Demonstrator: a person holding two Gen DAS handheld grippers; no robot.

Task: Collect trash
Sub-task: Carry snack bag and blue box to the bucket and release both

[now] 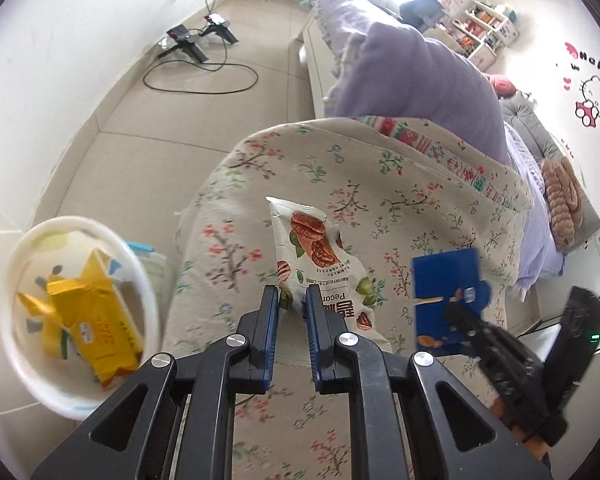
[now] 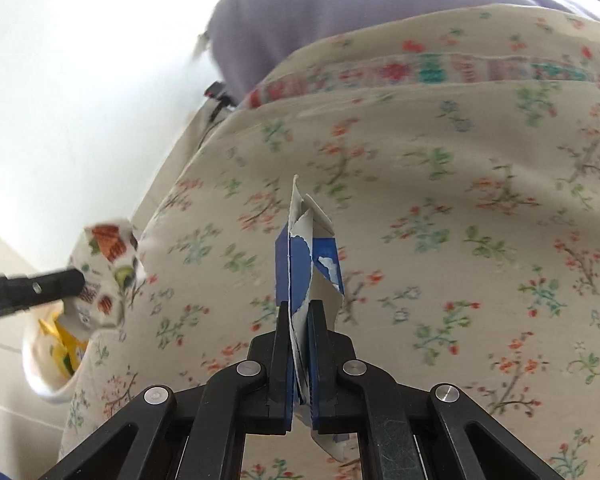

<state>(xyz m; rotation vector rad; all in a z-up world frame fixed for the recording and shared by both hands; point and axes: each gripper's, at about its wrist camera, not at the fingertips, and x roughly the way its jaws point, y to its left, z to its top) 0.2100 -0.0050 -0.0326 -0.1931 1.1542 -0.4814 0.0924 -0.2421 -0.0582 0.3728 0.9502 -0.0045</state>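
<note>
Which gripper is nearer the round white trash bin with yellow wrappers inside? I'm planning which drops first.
Left. The left gripper, holding the pecan snack packet, is just beside the round white trash bin. The right gripper, holding the blue wrapper, is farther across the floral cloth.

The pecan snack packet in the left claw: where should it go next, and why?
Probably swing it left over the white bin and let go. The left claw is clamped on the pecan packet, lifted off the floral cloth, and the bin already holds yellow wrappers.

Floral cloth, lilac quilt, black cable on tiled floor
</note>
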